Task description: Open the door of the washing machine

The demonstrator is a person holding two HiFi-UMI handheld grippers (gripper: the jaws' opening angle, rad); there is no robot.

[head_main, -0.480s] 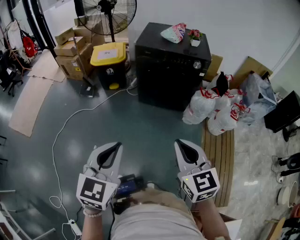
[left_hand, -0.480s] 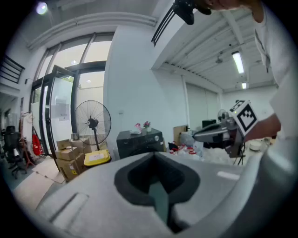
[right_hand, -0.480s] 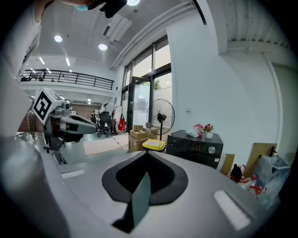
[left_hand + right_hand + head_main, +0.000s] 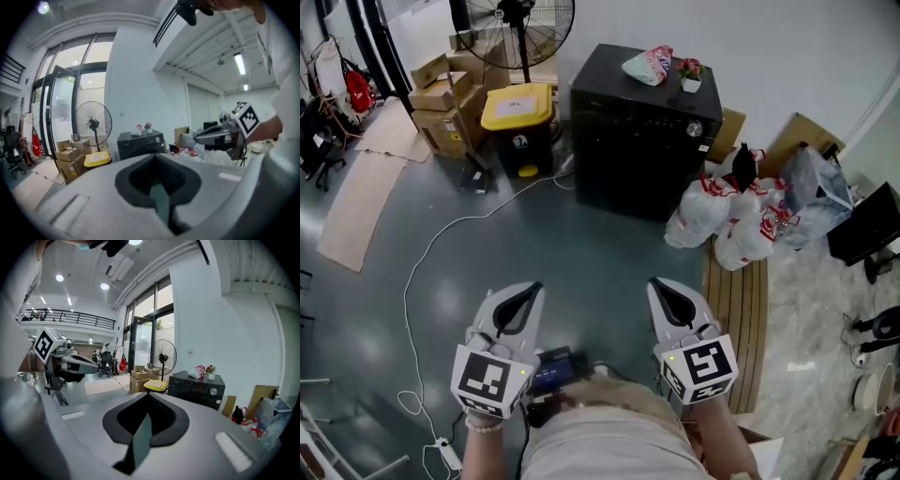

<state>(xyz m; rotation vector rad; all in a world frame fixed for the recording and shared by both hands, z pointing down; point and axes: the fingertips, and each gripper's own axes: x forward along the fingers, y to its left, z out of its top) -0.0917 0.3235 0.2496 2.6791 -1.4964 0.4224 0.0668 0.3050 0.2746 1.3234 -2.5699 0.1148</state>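
left tool [image 4: 529, 292]: grey shell, black inset, black-and-white marker cube [image 4: 487, 382] | right tool [image 4: 662, 289]: alike | top [image 4: 609, 448]: pale beige

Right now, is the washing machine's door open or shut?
Shut, as far as can be seen: in the head view the washing machine shows a flat dark front with nothing swung out from it.

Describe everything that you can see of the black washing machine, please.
The washing machine is a black, boxy appliance, upright on the grey floor near the white wall. A control strip with a silver knob runs along its upper front. No door stands open. A pink-and-white pouch and a small potted flower rest on top. White bags lie at its right front corner; a yellow-lidded bin stands at its left.
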